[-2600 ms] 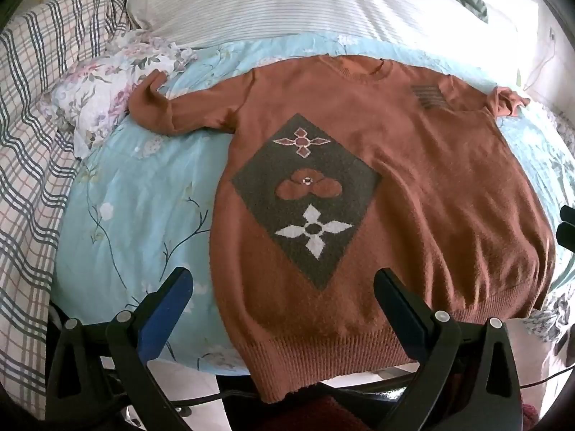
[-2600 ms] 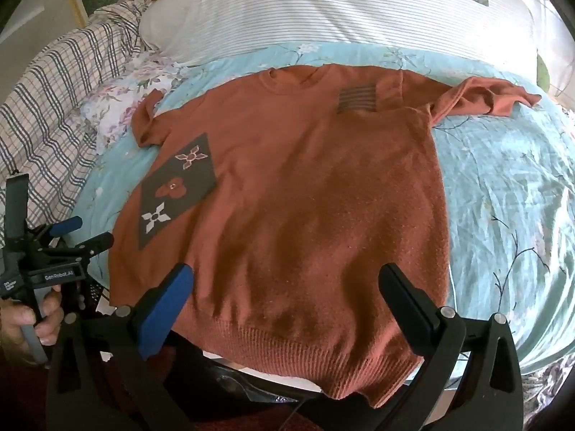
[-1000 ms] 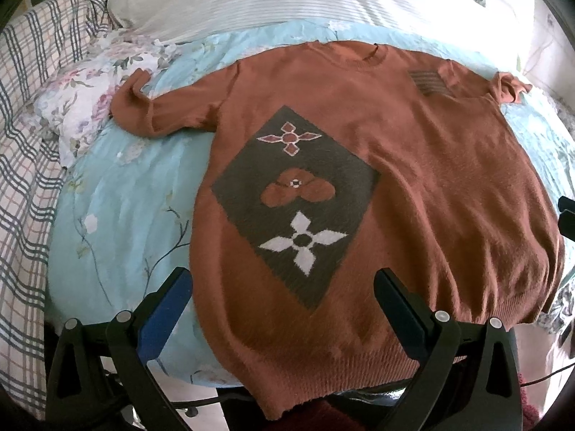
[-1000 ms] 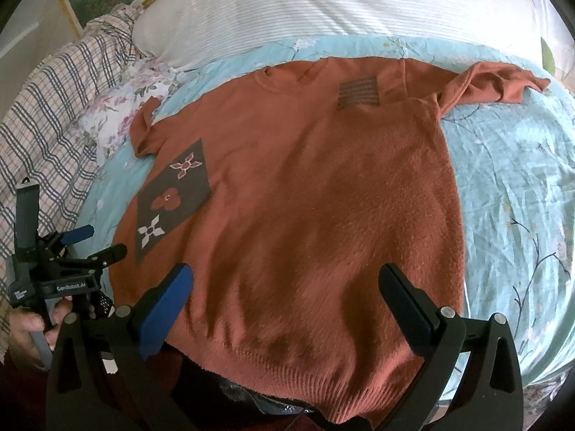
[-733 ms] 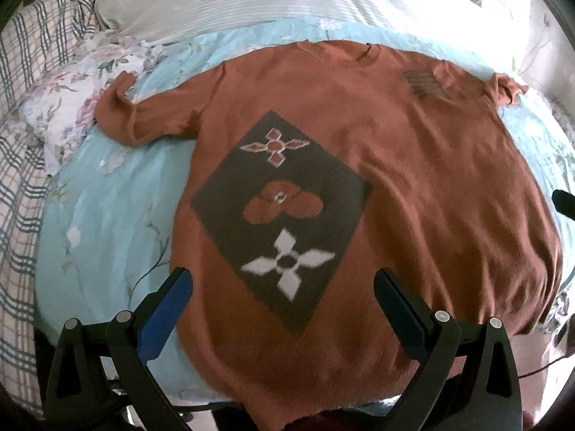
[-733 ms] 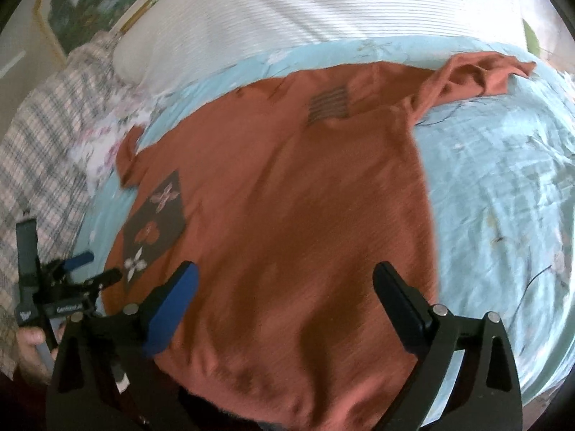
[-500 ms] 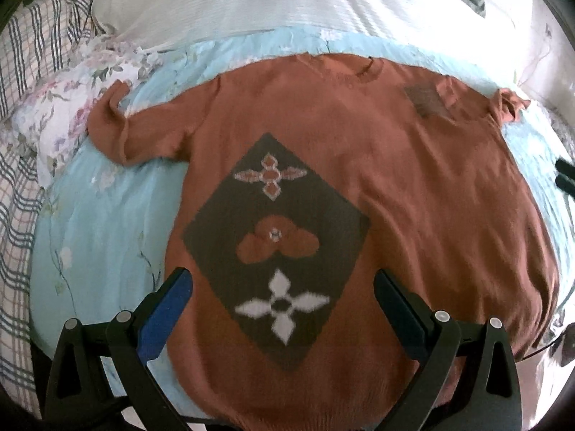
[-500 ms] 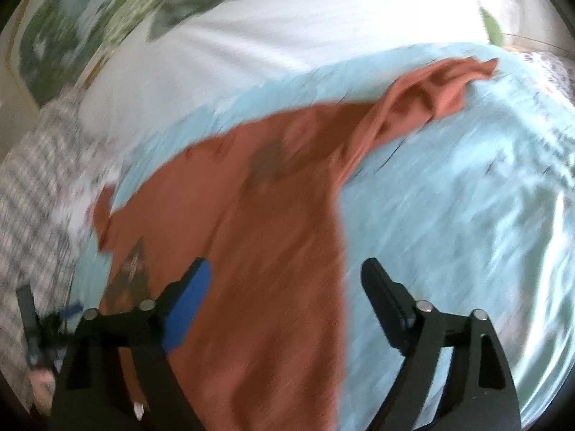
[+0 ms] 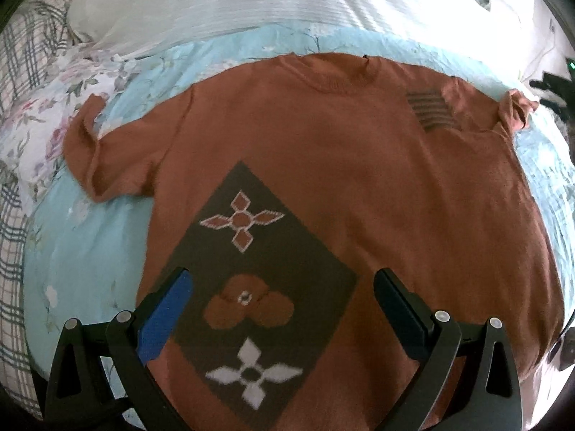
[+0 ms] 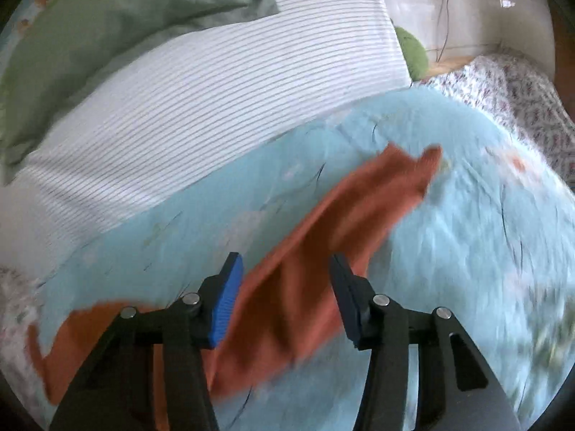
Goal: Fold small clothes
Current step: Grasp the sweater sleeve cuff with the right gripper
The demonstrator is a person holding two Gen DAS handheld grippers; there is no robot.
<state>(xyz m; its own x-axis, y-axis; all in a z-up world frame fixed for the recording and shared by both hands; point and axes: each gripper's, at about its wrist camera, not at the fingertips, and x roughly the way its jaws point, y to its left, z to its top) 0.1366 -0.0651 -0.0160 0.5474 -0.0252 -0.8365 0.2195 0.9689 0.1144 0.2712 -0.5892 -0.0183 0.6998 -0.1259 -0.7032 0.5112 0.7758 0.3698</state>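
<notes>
A rust-orange sweater [image 9: 341, 179] lies flat on a light blue floral bedspread [image 9: 82, 251], its dark diamond patch [image 9: 258, 287] with flower motifs toward the hem. My left gripper [image 9: 280, 287] hovers open above that patch, nothing between its fingers. In the blurred right wrist view, the sweater's right sleeve [image 10: 359, 208] stretches away up and to the right. My right gripper [image 10: 285, 273] hangs above the sleeve's near end with its jaws closing; the pads do not press on the cloth. The right gripper also shows as a dark shape [image 9: 553, 89] at the left wrist view's right edge, beside the sleeve cuff [image 9: 517, 107].
A white striped pillow [image 10: 215, 89] and a green cloth [image 10: 107, 18] lie beyond the sweater. A plaid blanket [image 9: 14, 215] and a floral pillow [image 9: 39, 118] border the left side. A patterned quilt [image 10: 521, 93] edges the bed at the right.
My right gripper swept fast from the hem to the right sleeve, rolling and narrowing its jaws. My left gripper advanced over the sweater until the diamond patch sat between its fingers.
</notes>
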